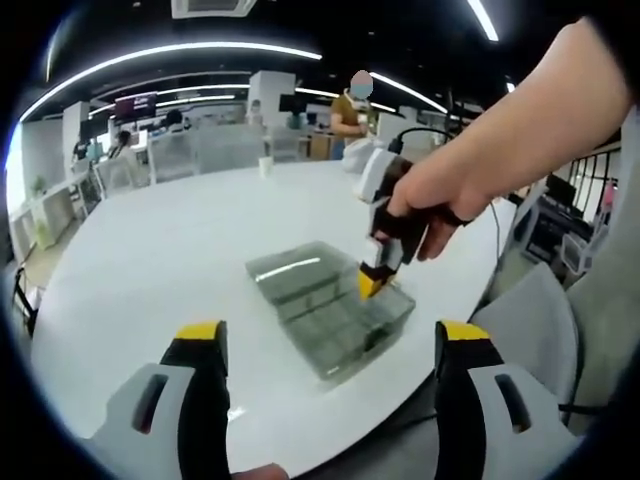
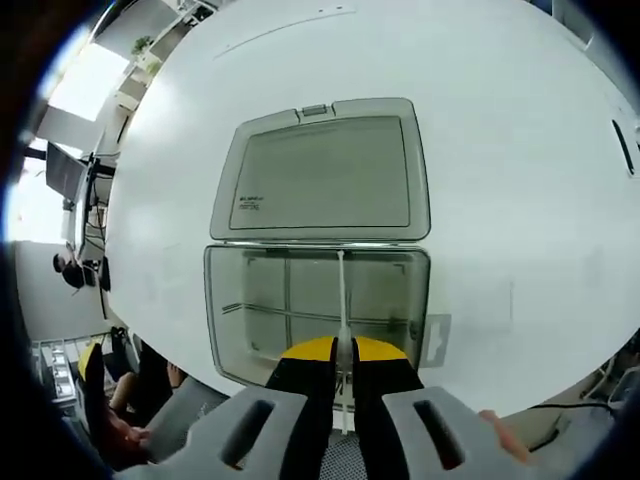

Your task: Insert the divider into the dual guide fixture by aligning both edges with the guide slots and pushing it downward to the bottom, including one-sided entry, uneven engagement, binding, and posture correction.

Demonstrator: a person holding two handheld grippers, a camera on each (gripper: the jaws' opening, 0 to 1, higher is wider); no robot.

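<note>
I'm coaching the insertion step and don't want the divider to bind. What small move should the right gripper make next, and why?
Probably a slight straight push down. The right gripper is shut on the divider, which runs across the open box in line with its inner partitions, so it looks aligned. Whether both edges sit in their slots can't be told, so stop and level it if one side resists.
</note>
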